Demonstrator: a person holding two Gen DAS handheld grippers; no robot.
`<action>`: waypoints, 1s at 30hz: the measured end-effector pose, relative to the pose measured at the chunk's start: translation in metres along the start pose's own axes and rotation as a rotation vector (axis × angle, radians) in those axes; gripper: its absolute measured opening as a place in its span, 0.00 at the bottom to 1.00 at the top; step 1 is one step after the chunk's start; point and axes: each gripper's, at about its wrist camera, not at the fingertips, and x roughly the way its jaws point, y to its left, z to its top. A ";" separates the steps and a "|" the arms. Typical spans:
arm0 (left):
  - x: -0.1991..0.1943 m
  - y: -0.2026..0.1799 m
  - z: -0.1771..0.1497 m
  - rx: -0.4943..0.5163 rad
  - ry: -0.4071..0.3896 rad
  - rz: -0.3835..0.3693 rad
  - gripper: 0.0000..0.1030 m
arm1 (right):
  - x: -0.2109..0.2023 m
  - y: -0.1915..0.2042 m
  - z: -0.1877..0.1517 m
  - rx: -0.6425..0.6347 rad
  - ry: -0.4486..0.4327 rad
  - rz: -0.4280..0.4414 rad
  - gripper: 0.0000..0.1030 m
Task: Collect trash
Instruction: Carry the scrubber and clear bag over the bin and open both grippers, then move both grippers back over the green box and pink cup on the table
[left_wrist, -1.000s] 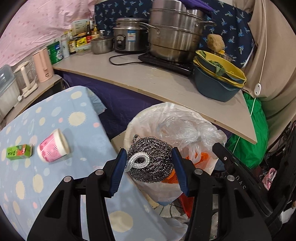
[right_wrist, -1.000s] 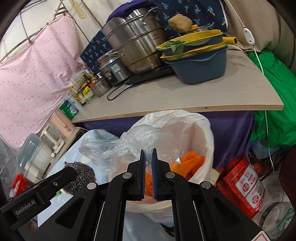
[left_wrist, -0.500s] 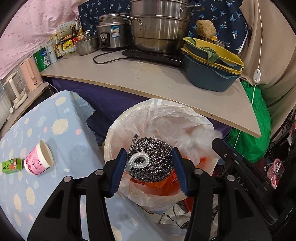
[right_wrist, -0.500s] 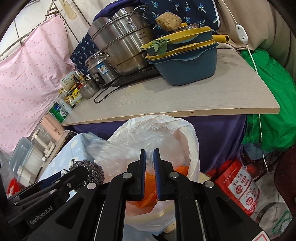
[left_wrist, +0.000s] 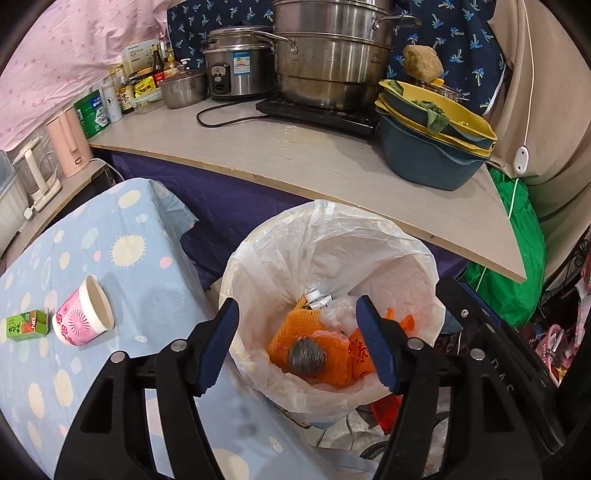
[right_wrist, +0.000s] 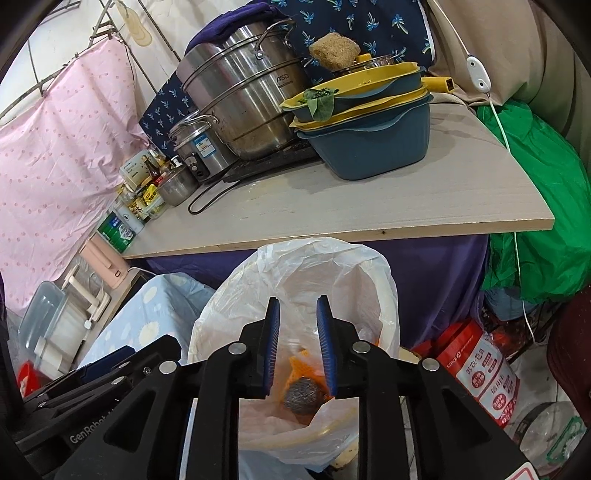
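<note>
A steel wool scrubber lies inside the trash bin, on orange netting under a white plastic liner. My left gripper hangs over the bin with its jaws opening and nothing between them. My right gripper also hovers above the bin, its jaws opening with nothing between the pads. A crumpled clear plastic bag rests in the bin beside the netting. On the blue dotted tablecloth to the left lie a pink paper cup on its side and a small green carton.
A wooden counter behind the bin carries steel pots, a rice cooker, stacked basins and bottles. A green bag and a red package sit on the floor at the right.
The left gripper opened and the steel wool dropped into the bin. The right gripper opened and the clear plastic bag fell from it into the bin.
</note>
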 end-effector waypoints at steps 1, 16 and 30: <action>0.000 0.001 0.000 -0.002 0.001 0.001 0.61 | 0.000 0.001 0.000 -0.003 0.000 0.001 0.22; -0.011 0.026 -0.003 -0.071 -0.007 0.018 0.65 | -0.003 0.026 -0.008 -0.036 0.011 0.022 0.28; -0.028 0.097 -0.021 -0.206 -0.016 0.070 0.70 | 0.003 0.081 -0.029 -0.109 0.043 0.067 0.43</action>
